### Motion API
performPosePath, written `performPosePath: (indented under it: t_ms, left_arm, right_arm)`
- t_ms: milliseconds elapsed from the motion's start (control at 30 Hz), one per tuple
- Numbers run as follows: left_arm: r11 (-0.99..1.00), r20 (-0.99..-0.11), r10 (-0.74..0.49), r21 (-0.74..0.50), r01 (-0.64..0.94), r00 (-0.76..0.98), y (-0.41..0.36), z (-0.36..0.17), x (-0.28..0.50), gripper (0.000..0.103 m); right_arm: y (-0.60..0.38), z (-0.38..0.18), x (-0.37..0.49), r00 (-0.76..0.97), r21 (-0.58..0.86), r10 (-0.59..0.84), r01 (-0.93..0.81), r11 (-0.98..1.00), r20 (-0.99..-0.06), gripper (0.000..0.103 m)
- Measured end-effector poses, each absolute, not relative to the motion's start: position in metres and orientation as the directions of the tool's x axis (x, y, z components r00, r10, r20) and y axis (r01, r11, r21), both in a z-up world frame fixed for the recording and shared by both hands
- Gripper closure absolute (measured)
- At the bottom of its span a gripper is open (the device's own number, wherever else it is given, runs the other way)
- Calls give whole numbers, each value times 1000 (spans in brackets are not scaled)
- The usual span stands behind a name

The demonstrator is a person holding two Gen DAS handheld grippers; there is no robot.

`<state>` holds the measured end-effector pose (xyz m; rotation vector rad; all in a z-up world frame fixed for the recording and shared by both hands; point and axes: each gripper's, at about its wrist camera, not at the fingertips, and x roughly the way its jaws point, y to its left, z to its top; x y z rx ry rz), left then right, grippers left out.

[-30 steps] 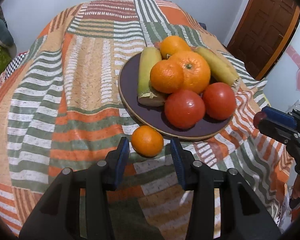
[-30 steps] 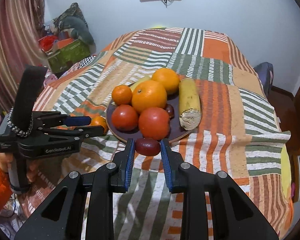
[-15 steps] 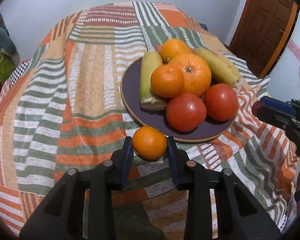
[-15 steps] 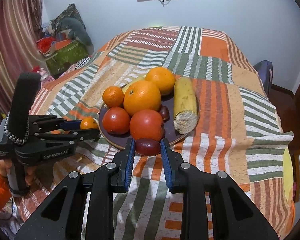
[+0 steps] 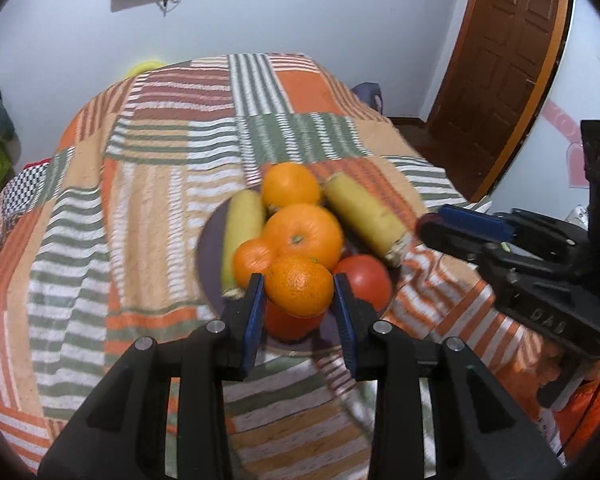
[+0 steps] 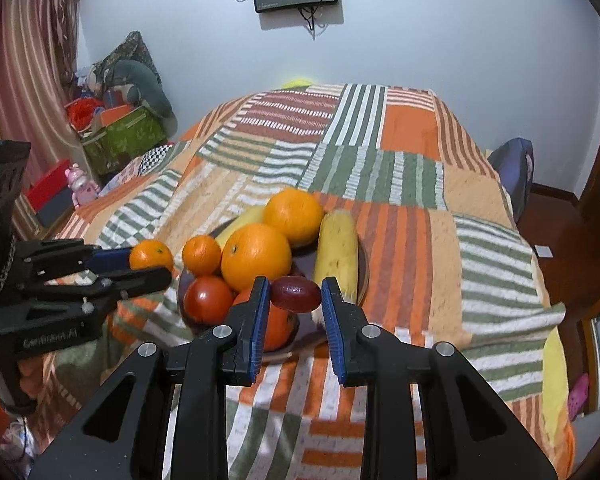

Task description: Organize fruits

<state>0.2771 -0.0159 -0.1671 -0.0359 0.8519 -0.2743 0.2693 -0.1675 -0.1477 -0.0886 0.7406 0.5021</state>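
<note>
The left hand-held gripper (image 5: 299, 294), clamped on a small orange (image 5: 299, 285), has lifted it off the bed (image 5: 160, 168) over the plate (image 5: 210, 248). The right hand-held gripper (image 6: 293, 298) still pinches a dark plum (image 6: 295, 293), likewise raised; both await placing.

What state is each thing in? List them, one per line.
Left tongs: shut on the small mandarin, held above the plate.
Small mandarin: gripped, off the bedspread.
Right tongs: shut on the dark red plum.
Dark red plum: gripped, lifted near the plate's front.
Plate: resting on the bedspread, piled with fruit.
Door: closed.
</note>
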Motion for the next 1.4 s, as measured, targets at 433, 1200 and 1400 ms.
performPosePath:
  t_ms: [433, 1200, 1400]
  left_arm:
    - [955, -762, -287, -183, 232, 581, -37, -191, 308, 69]
    - [964, -663, -267, -180, 198, 700, -25, -129, 266, 65]
    - [968, -533, -246, -177, 178, 810, -12, -61, 217, 65]
  right_arm:
    - [-161, -168, 296, 602, 80, 397, -483, 872, -693, 78]
    - [-175, -128, 268, 650, 102, 418, -466, 879, -635, 70]
    - [-192, -68, 224, 737, 84, 428, -455, 886, -524, 70]
